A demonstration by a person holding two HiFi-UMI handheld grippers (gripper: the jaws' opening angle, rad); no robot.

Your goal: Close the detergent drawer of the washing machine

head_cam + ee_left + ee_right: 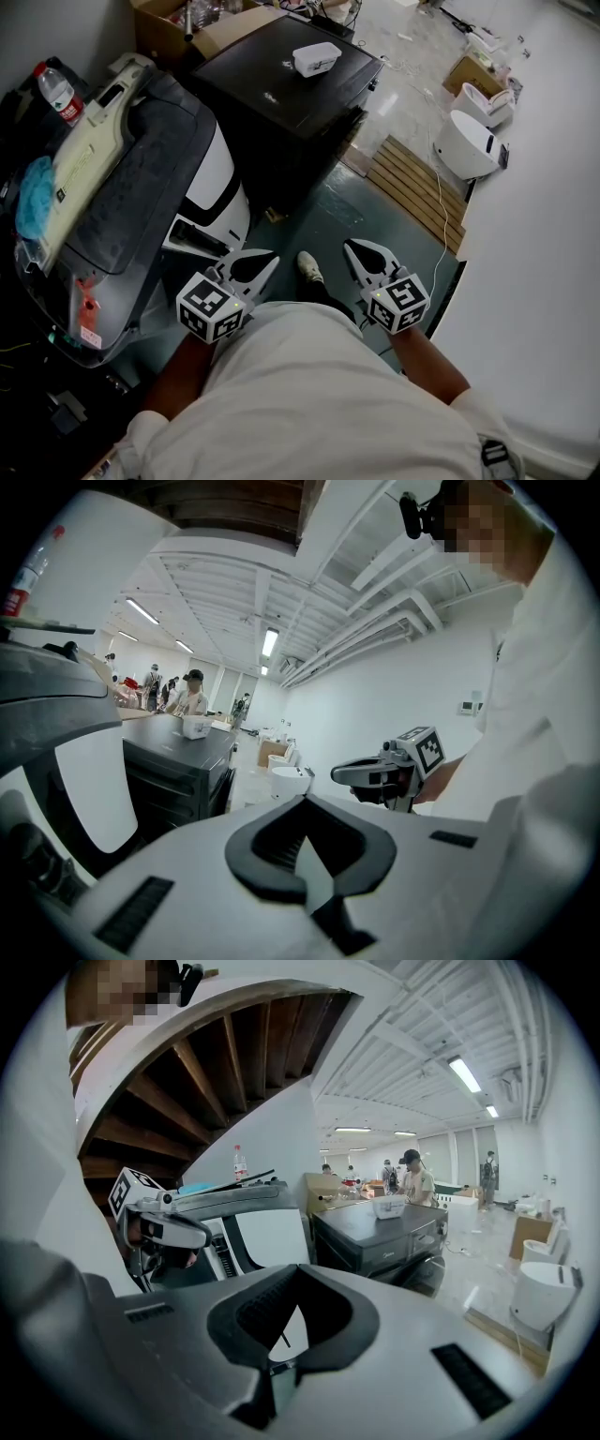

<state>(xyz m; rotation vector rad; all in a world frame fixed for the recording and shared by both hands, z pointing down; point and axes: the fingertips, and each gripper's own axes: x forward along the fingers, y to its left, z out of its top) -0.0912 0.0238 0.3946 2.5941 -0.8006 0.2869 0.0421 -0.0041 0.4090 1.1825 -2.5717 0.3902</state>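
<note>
Both grippers are held low in the head view, close against the person's white shirt (309, 394), at lower centre of the frame. The left gripper (268, 257) is seen with its jaws brought together at the tips, and nothing is caught between them; its own view confirms it, with only a leaf-shaped gap left behind the meeting tips. The right gripper (353, 247) is closed the same way and is likewise empty.

The black washing machine (281, 89) is found at upper centre, well apart from both grippers, with a white box (316, 58) set on its top. Its front face is seen steeply and in shadow, so the detergent drawer cannot be picked out there. In the right gripper view the machine's front (427, 1237) is small and distant, and whether the drawer stands out or sits flush cannot be told.

At the left of the frame a grey-and-white appliance (150, 178) is cut off by the edge, with a water bottle (58, 92) and a blue cloth (36, 192) on it. A shoe (309, 267) is glimpsed between the grippers. A wooden pallet (417, 187) is seen at right.
</note>
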